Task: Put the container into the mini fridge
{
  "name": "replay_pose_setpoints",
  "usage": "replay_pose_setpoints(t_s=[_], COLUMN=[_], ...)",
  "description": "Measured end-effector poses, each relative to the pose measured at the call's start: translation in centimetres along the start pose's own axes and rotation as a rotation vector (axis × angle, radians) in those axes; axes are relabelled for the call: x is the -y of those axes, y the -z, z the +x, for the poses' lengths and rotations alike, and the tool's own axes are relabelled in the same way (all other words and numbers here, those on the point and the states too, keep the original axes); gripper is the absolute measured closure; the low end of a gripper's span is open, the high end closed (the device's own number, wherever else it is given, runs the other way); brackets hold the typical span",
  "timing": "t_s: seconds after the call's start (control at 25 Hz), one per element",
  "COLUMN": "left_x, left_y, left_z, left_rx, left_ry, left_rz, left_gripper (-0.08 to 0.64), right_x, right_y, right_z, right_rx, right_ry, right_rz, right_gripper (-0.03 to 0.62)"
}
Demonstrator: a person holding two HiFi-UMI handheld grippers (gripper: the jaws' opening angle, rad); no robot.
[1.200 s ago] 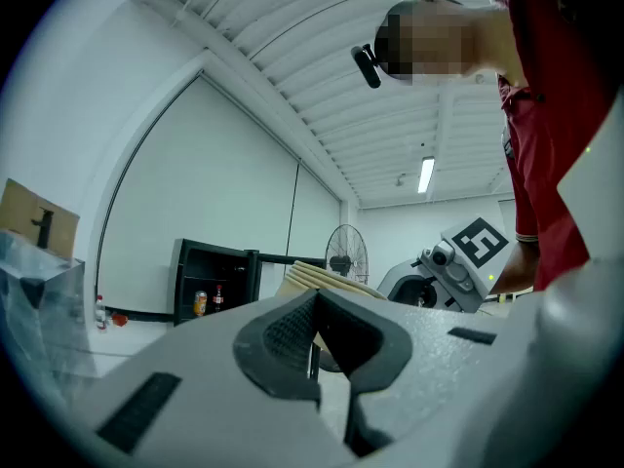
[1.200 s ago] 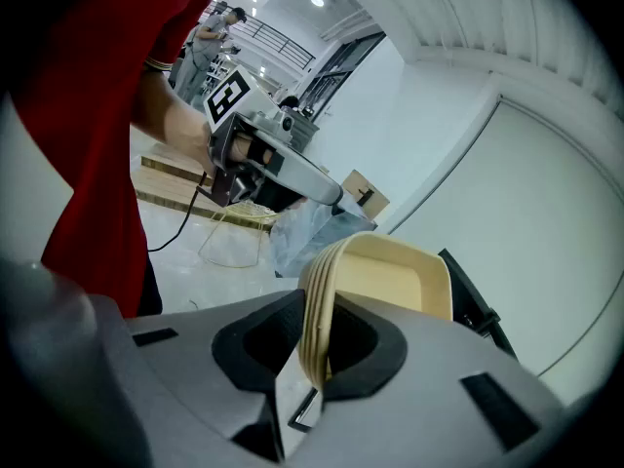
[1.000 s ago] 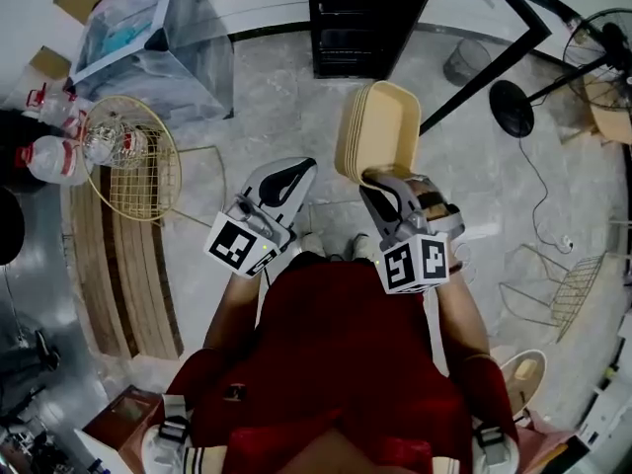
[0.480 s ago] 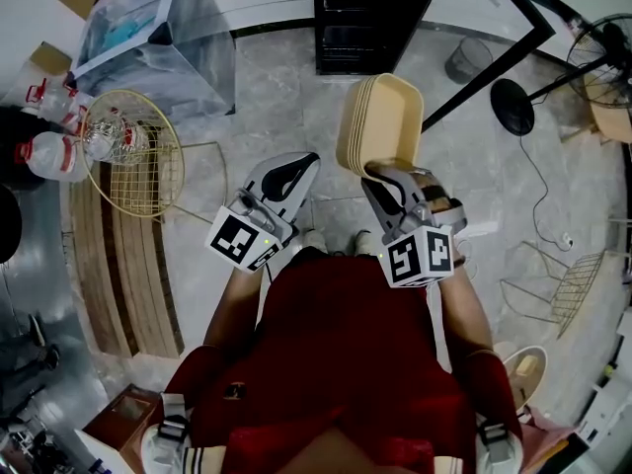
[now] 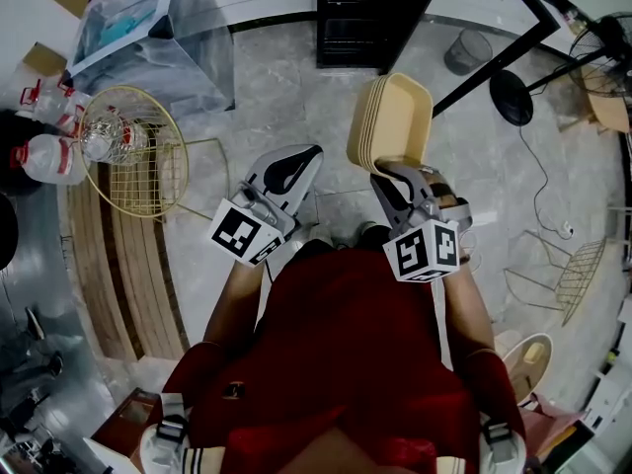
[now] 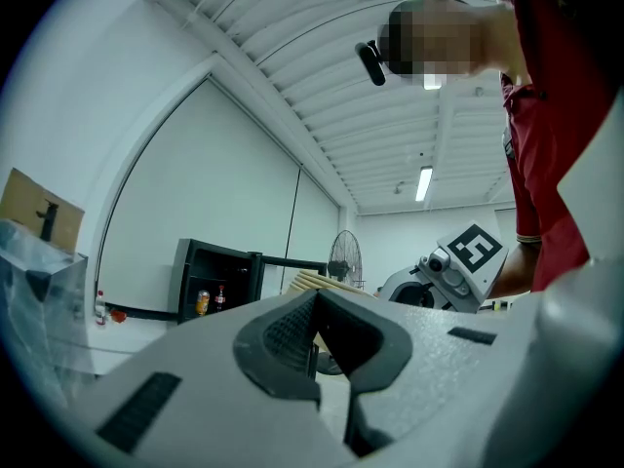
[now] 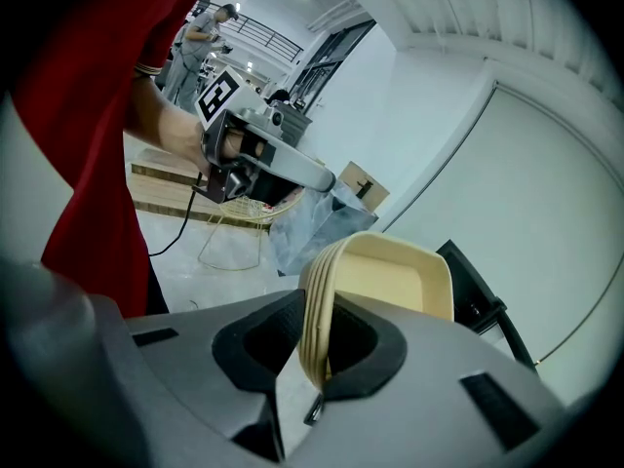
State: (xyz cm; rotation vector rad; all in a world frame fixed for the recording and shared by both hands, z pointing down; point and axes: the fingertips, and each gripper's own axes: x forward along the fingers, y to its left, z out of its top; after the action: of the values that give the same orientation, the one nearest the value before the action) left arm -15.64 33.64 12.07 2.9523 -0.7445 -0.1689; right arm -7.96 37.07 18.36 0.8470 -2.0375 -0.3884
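From the head view, the person stands on the grey marble floor with both tools held out in front. The right tool (image 5: 379, 172) grips the near rim of the container (image 5: 397, 118), a beige tray that stands on edge above the jaws. The left tool (image 5: 314, 152) sits just beside it, closed on nothing. The black mini fridge (image 5: 363, 18) stands at the floor's far edge, straight ahead of the container, with bare floor between them. A slanted black bar (image 5: 494, 55) crosses just right of the fridge, with a grey bin (image 5: 466, 51) and a fan base (image 5: 512, 99) near it. To the left lie a yellow wire basket (image 5: 138, 152), water bottles (image 5: 47, 156), a clear plastic bag (image 5: 158, 38) and wooden slats (image 5: 118, 265).

In the left gripper view, the left tool (image 6: 314, 334) has its jaws together and empty. Beyond them the mini fridge (image 6: 210, 279) shows its open front with drinks (image 6: 202, 302) on a shelf. A standing fan (image 6: 343, 258) is to its right, and the container's edge (image 6: 317, 283) peeks over the jaws beside the right tool (image 6: 450, 273).

In the right gripper view, the right tool (image 7: 317, 347) pinches the container (image 7: 390, 276) by its ribbed rim. The fridge's dark corner (image 7: 478, 300) lies just behind the tray. The left tool (image 7: 263, 159) is off to the left, in front of the wire basket (image 7: 244, 224), the plastic bag (image 7: 314, 227) and a cardboard box (image 7: 363, 185).
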Motion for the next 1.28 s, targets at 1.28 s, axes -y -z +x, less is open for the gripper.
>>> replay_pose_setpoints(t_s=[1.28], left_x=[-14.8], left_y=[1.2], left_z=[20.4], left_rx=[-0.042], left_ry=[-0.151], left_rz=[0.018], left_gripper=[0.554], right_x=[20.3], right_y=[10.3], right_z=[12.9], right_rx=[0.088], right_ry=[-0.119], right_rz=[-0.024], right_gripper=[0.54])
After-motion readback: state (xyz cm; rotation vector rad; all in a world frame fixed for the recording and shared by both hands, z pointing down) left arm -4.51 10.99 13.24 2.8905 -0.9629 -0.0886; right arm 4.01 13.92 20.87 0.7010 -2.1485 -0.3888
